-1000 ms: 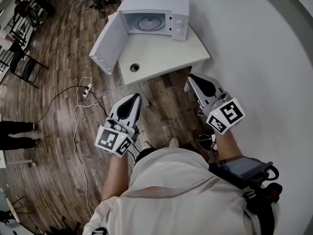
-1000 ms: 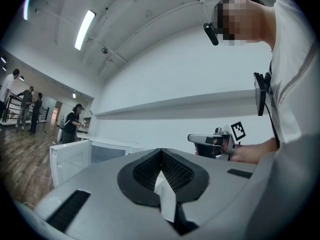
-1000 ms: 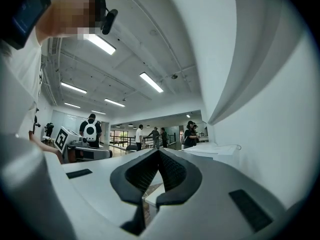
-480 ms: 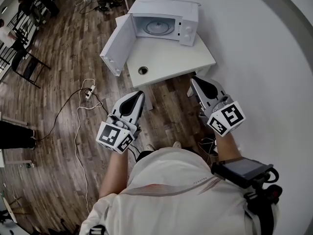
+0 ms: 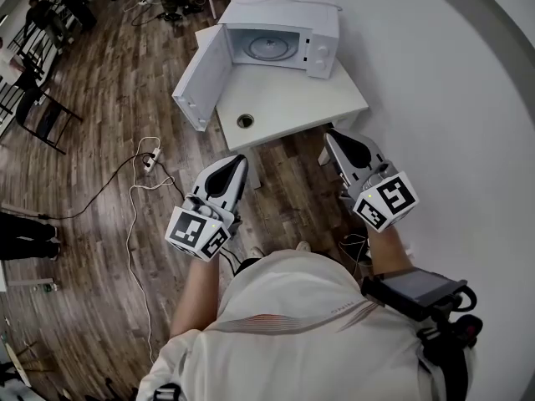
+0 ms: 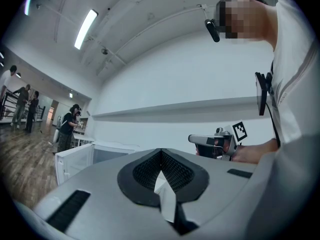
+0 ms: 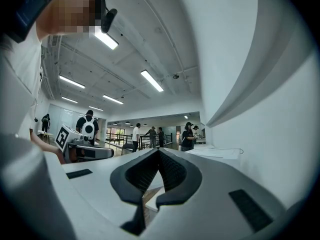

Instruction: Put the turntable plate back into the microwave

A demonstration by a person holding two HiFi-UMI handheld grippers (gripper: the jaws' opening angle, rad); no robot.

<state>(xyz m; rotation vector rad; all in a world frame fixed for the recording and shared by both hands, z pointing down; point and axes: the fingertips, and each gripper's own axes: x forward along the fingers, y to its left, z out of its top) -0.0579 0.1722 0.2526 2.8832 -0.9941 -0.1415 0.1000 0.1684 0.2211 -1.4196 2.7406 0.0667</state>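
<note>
The white microwave [image 5: 280, 32] stands at the back of a white table [image 5: 292, 98], its door [image 5: 201, 78] swung wide open to the left. The round glass turntable plate [image 5: 269, 47] lies flat inside the cavity. Both grippers are held level over the floor, short of the table's near edge. My left gripper [image 5: 235, 165] is shut and empty; its pads [image 6: 150, 169] meet at the tip. My right gripper [image 5: 333, 138] is also shut with nothing in it, pads [image 7: 172, 171] together, close to the table's front right corner.
A round cable hole [image 5: 244, 121] sits in the tabletop near its front edge. A power strip with cables [image 5: 150, 155] lies on the wooden floor at left. A white wall [image 5: 451, 98] runs close along the right. Chairs [image 5: 42, 111] and people stand far left.
The table and microwave have shifted slightly right and up in the head view. Both grippers drifted a little with the body; their jaws stayed shut.
</note>
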